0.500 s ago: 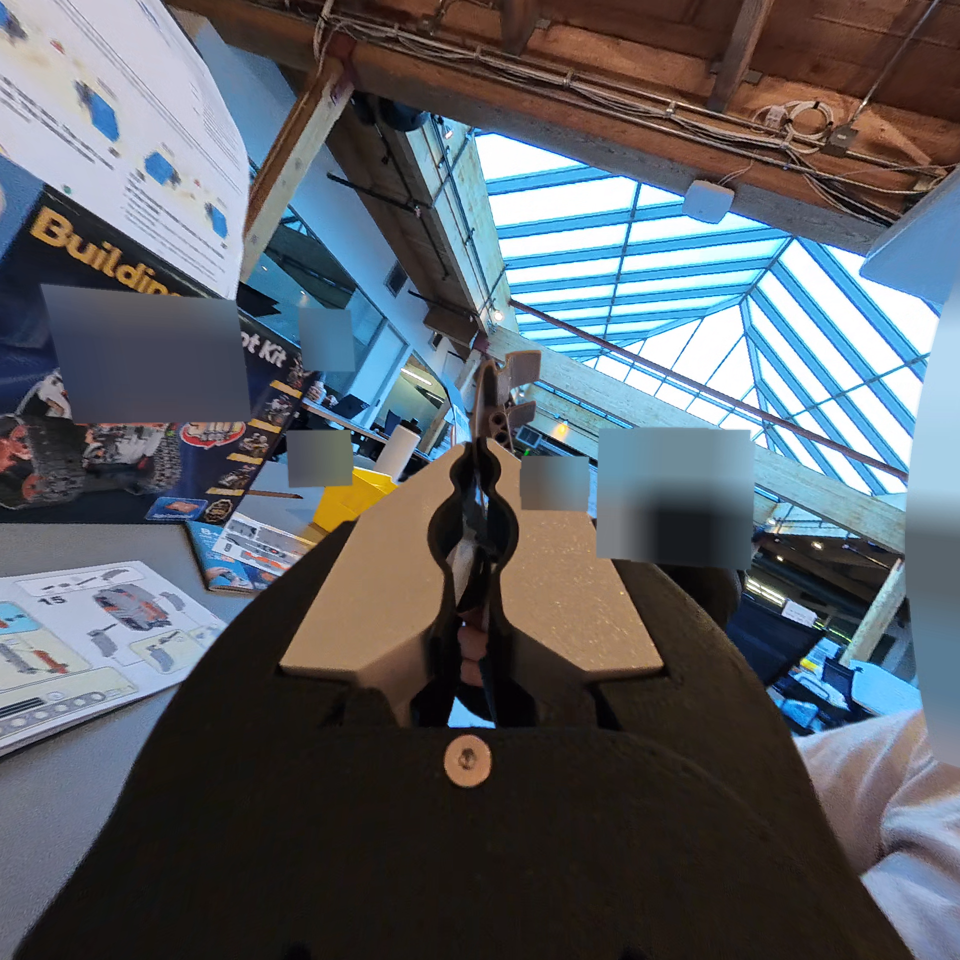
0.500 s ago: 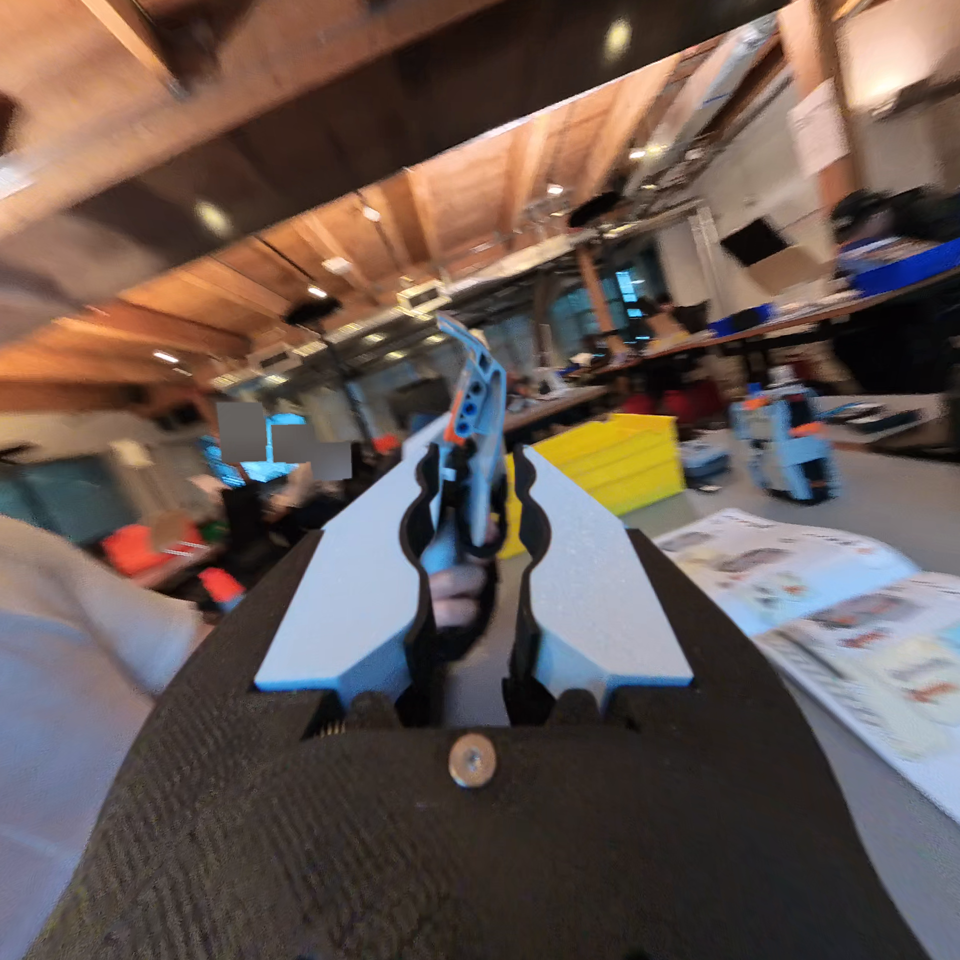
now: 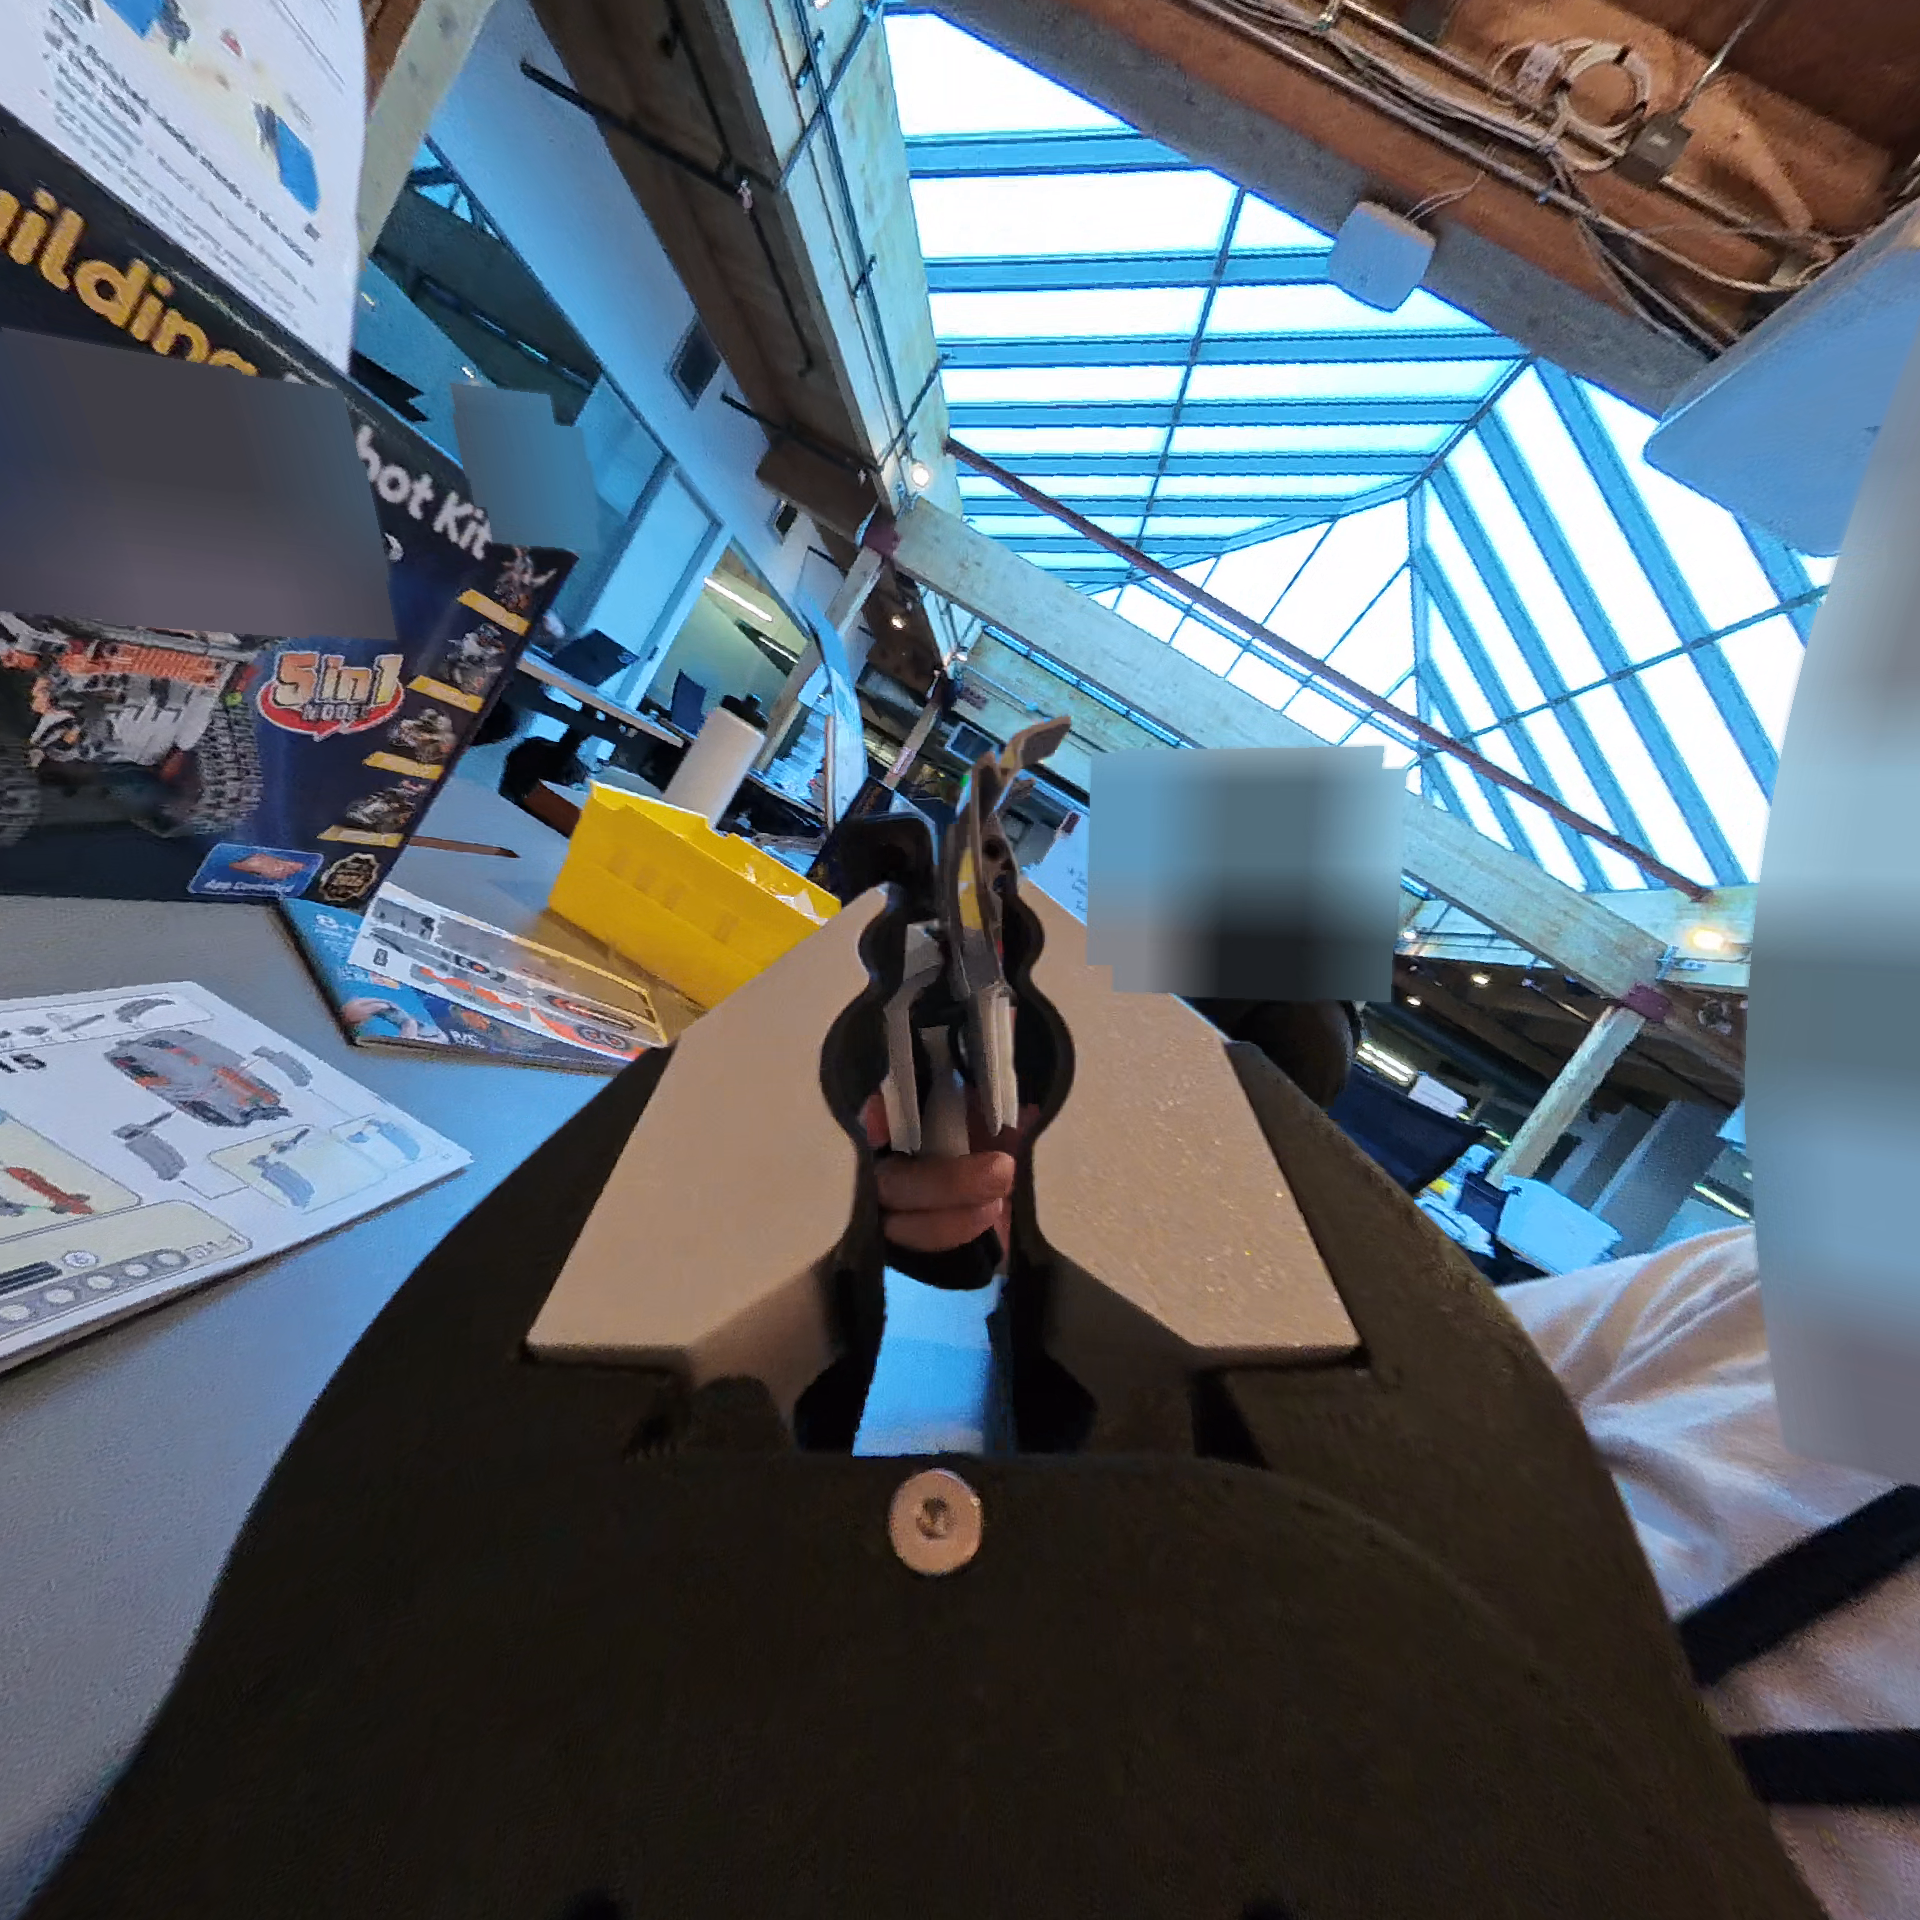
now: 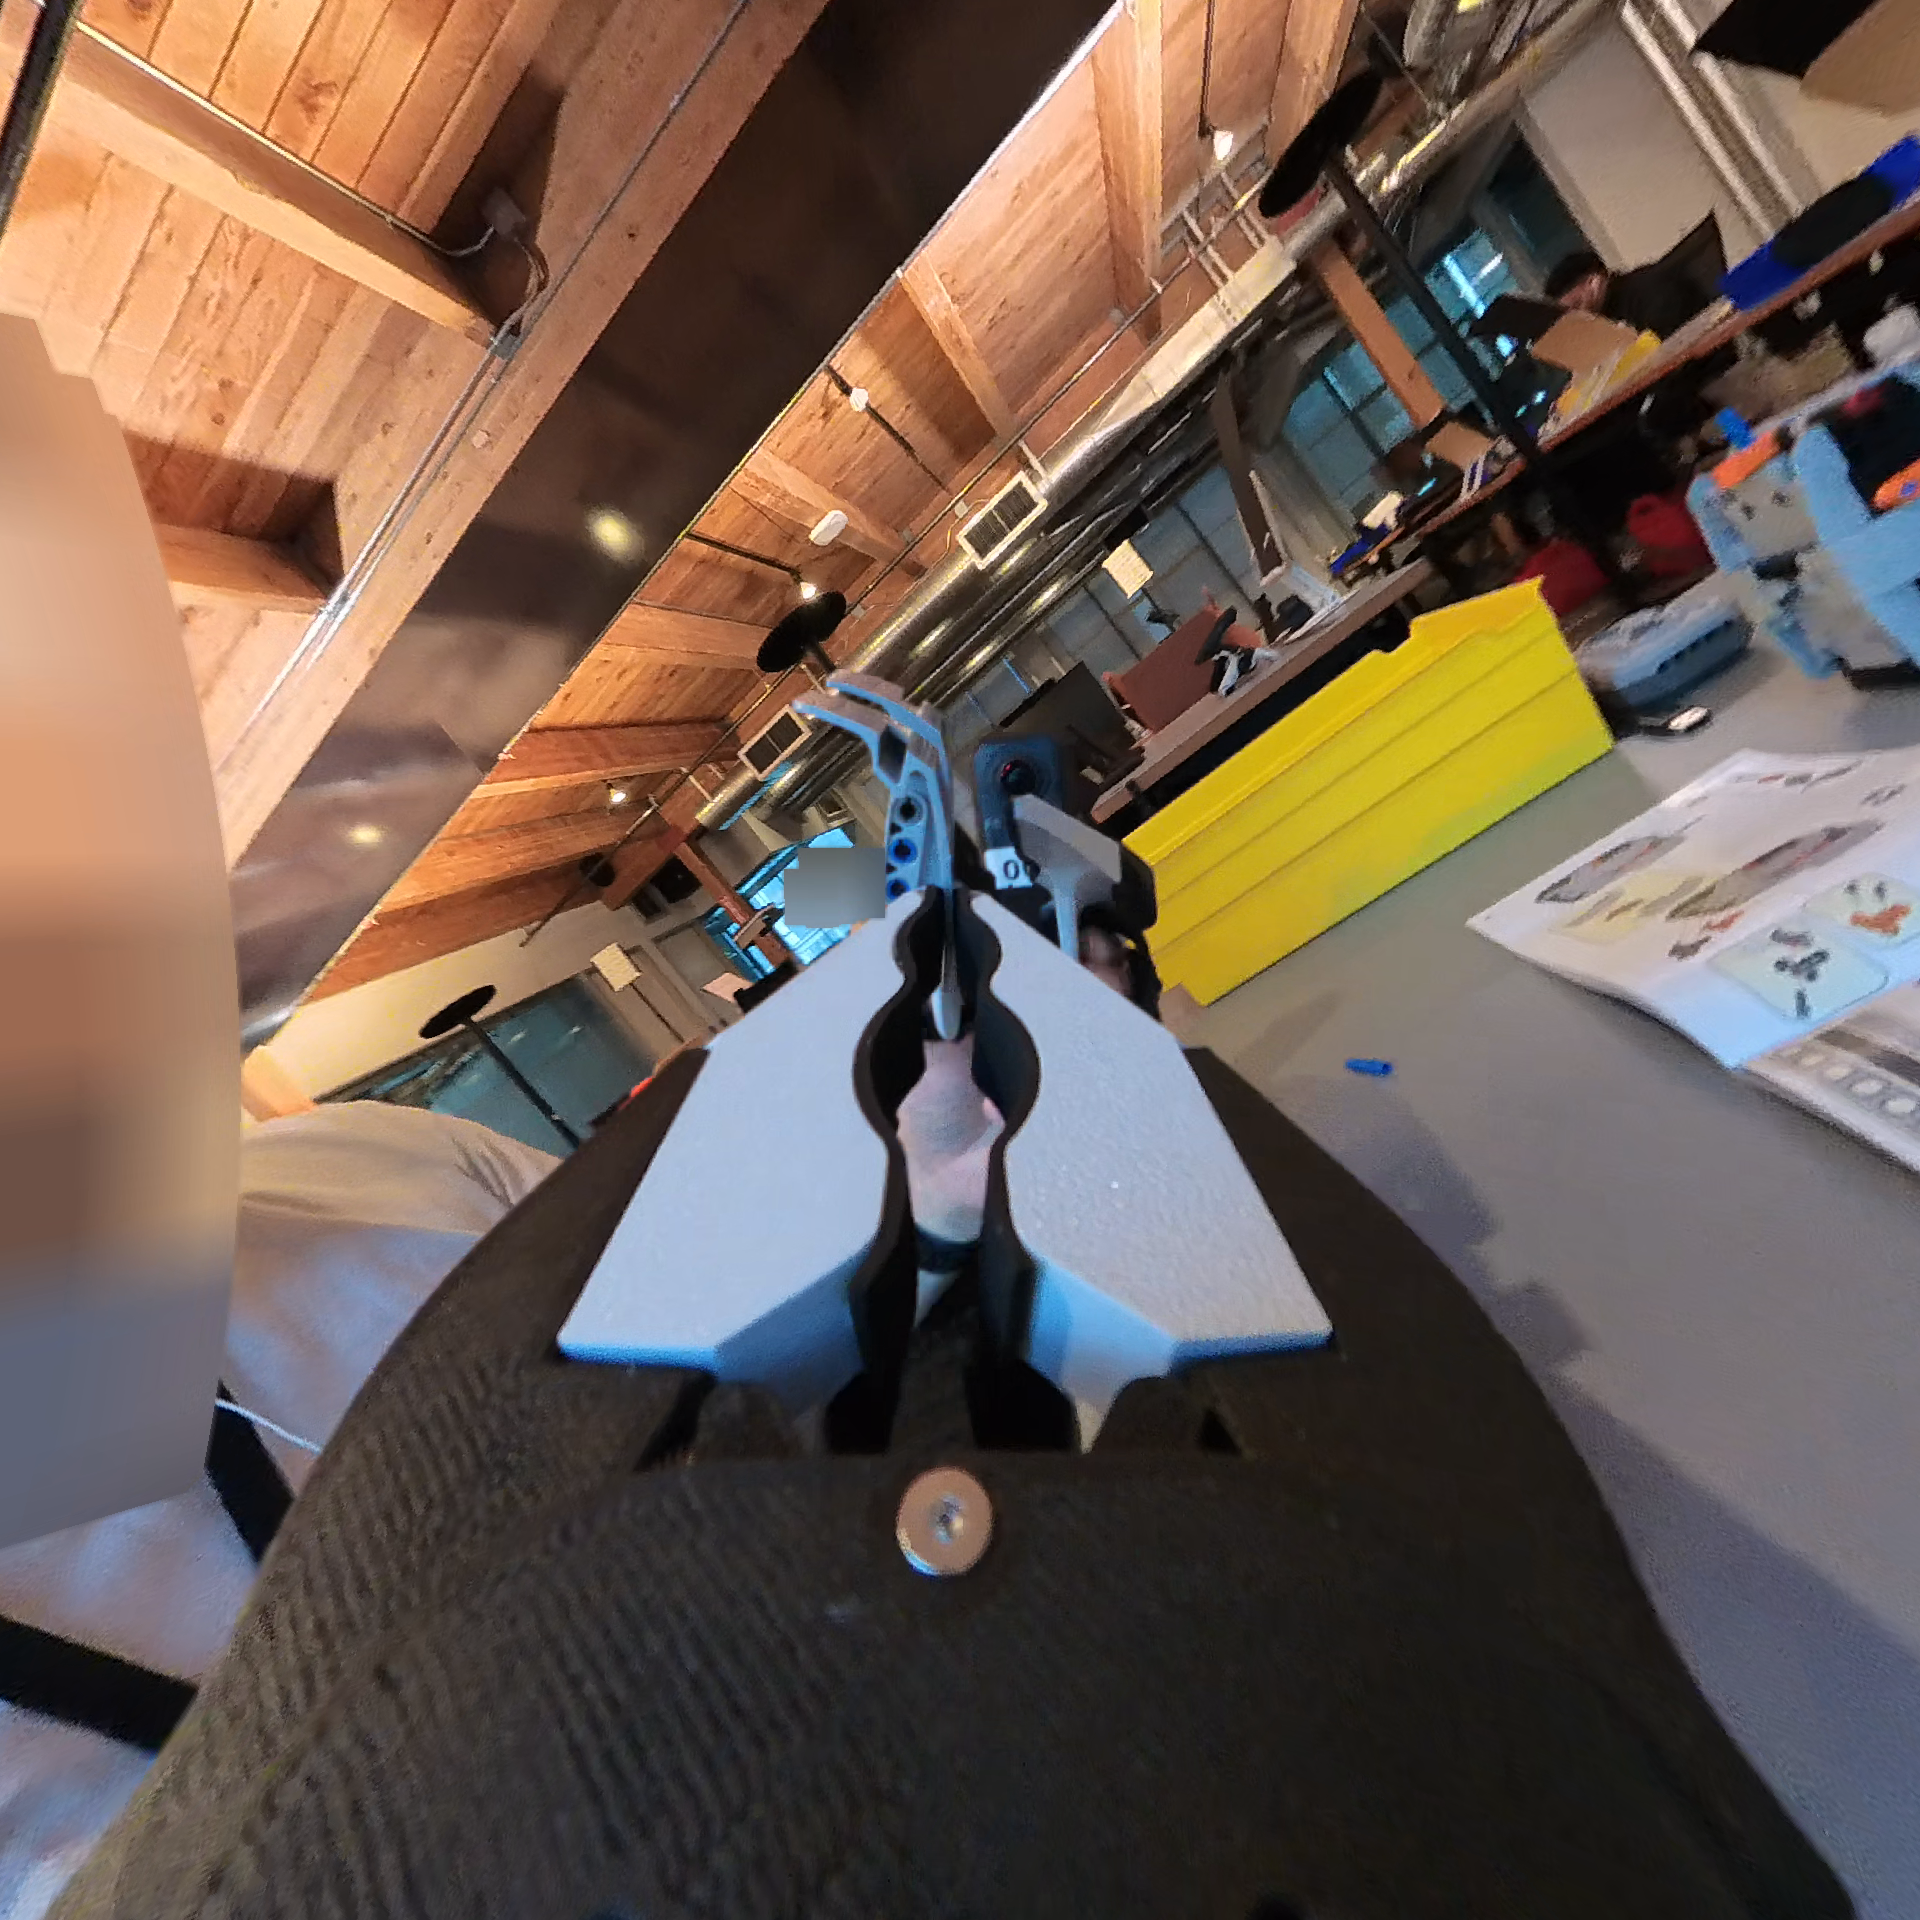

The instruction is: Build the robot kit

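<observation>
Left wrist view: the left gripper (image 3: 951, 914) pinches a grey curved plastic part (image 3: 987, 831), raised above the table (image 3: 156, 1455). The right gripper (image 4: 951, 925) pinches the same part (image 4: 909, 800) from the opposite side. Both grips are established; a yellow bin (image 4: 1382, 748) and instruction sheet (image 4: 1714, 914) sit beyond.

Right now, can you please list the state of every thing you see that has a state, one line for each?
Left tongs: shut on a grey curved plastic piece, raised above the table.
Right tongs: shut on the same grey curved plastic piece.
Yellow bin: upright on the grey table.
Instruction booklet: open, lying flat.
Kit box: standing upright.
</observation>
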Available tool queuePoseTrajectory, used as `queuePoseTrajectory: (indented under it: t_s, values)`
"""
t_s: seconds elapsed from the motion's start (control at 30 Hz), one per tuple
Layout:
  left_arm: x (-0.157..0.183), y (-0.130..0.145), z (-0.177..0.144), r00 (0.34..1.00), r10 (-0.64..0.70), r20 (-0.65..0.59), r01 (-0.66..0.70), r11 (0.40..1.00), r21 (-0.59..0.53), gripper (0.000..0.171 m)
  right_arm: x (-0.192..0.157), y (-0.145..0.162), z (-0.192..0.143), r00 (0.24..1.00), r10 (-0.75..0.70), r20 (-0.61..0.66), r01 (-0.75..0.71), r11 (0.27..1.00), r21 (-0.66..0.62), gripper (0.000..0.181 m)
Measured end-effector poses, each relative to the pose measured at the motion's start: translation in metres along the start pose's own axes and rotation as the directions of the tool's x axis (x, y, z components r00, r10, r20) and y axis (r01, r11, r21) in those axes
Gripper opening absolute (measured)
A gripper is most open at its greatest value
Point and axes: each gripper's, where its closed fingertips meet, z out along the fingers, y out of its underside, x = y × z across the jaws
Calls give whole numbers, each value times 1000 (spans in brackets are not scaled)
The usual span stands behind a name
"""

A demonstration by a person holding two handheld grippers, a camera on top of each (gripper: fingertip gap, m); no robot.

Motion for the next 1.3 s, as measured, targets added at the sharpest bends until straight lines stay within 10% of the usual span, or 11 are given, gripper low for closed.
queuePoseTrajectory:
  t_s: [0.93, 1.3]
  values:
    - [-19, 19, -8, 983, -181, -31, 179, 981, -75, 0, 17, 17, 1, 981, -125, -148, 104, 984, -147, 0]
    - [8, 8, -9, 892, -350, -287, 345, 936, -67, 0, -23, 18, 17, 918, -388, -88, 370, 914, -168, 7]
